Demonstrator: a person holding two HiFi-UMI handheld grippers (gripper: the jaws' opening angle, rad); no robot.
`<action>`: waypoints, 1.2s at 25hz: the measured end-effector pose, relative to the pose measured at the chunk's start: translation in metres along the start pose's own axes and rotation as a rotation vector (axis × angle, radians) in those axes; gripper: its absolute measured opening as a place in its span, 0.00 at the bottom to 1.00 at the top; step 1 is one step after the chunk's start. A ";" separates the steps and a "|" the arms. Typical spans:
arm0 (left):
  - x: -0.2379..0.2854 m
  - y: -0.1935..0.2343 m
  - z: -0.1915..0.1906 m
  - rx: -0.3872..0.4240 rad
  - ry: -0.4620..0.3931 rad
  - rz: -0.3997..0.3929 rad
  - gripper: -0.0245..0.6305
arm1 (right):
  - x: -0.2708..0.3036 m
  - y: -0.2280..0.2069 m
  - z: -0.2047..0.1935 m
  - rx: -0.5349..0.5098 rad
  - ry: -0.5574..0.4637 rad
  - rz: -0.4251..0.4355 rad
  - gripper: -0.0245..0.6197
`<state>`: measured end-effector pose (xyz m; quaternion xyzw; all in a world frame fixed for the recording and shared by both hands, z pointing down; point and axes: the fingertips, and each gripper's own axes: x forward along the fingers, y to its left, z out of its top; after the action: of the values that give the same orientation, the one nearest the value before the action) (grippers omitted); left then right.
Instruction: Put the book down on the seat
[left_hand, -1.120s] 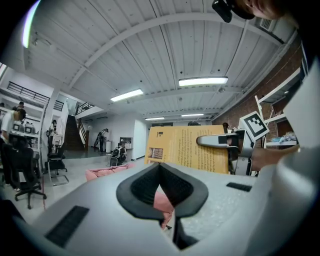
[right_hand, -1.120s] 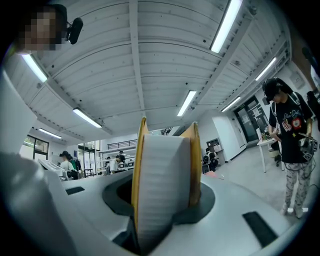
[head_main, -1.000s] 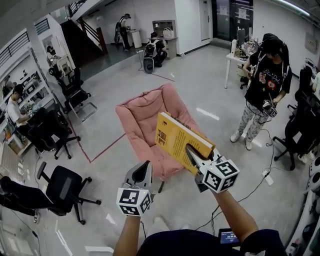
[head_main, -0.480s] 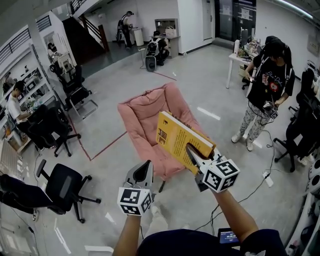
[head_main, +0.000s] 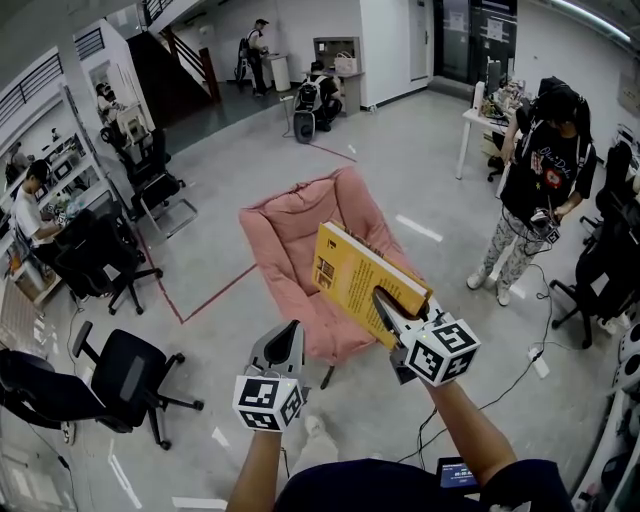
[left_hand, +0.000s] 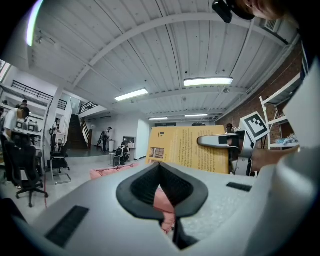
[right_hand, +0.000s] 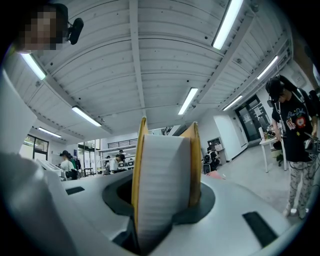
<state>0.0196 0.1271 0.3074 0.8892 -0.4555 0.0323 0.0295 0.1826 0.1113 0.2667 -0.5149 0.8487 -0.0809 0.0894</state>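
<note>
A thick yellow book (head_main: 352, 272) hangs in the air over the front right part of a pink cushioned seat (head_main: 288, 238) that stands on the grey floor. My right gripper (head_main: 386, 306) is shut on the book's near edge. In the right gripper view the book's white page block (right_hand: 162, 185) fills the gap between the jaws. My left gripper (head_main: 289, 336) is lower left of the book, near the seat's front edge, shut with nothing in it. The left gripper view shows the book (left_hand: 185, 149) ahead and a strip of the pink seat (left_hand: 106, 172) behind the closed pads.
Black office chairs (head_main: 125, 376) (head_main: 98, 265) stand to the left. A person (head_main: 537, 180) stands at the right beside a white table (head_main: 478, 120). A red tape line (head_main: 215, 290) runs on the floor left of the seat, and a cable (head_main: 505, 375) at right.
Both grippers and the book keep their places in the head view. The seat and the room have slid slightly right and down in the picture. The standing person has shifted a little right.
</note>
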 end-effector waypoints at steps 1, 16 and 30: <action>0.003 0.001 0.000 0.000 -0.001 -0.002 0.04 | 0.003 -0.001 0.000 -0.001 -0.001 0.000 0.28; 0.059 0.041 -0.002 -0.009 0.006 -0.018 0.04 | 0.064 -0.032 -0.003 0.004 0.007 -0.013 0.28; 0.096 0.102 0.004 -0.039 0.021 -0.043 0.04 | 0.132 -0.035 -0.003 0.005 0.031 -0.039 0.28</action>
<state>-0.0069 -0.0099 0.3138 0.8976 -0.4365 0.0324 0.0522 0.1525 -0.0218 0.2685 -0.5298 0.8396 -0.0929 0.0763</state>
